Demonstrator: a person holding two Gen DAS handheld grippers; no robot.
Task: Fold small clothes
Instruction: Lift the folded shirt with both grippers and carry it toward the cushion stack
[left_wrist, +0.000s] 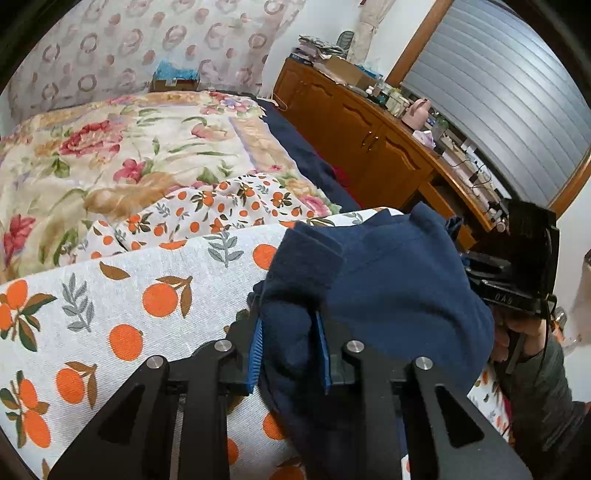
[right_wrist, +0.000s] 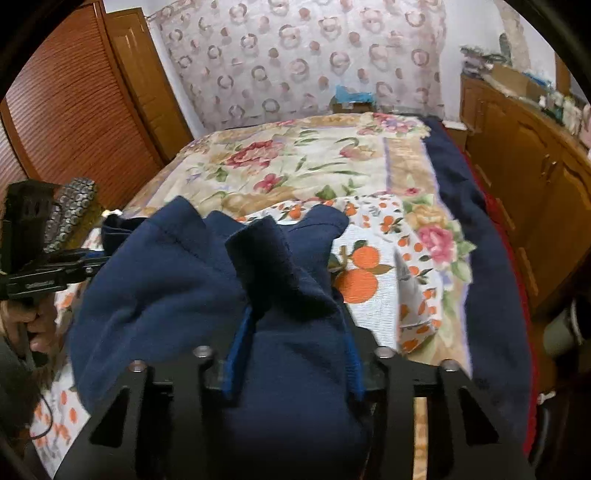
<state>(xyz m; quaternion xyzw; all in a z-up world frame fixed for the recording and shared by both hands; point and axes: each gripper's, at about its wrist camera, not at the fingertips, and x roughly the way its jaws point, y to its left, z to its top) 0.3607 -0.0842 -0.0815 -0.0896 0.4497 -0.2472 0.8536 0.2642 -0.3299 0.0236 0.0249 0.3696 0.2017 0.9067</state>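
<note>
1. The left gripper (left_wrist: 290, 332) angles downward, its jaws closed onto a bunched fold of the navy garment (left_wrist: 388, 280).
2. The right gripper (right_wrist: 295, 332) also angles downward, its jaws pinching another fold of the same garment.
3. The two grippers sit near each other, side by side.
4. A hand (right_wrist: 31, 325) wraps the left gripper's handle; another hand (left_wrist: 517, 332) holds the right one.

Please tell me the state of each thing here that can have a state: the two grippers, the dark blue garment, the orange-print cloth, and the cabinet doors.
left gripper: shut on the navy garment.
right gripper: shut on the navy garment.
navy garment: bunched, not yet folded, pinched at two places.
orange-print cloth: spread on the bed, wrinkled at its far end.
cabinet doors: closed.
</note>
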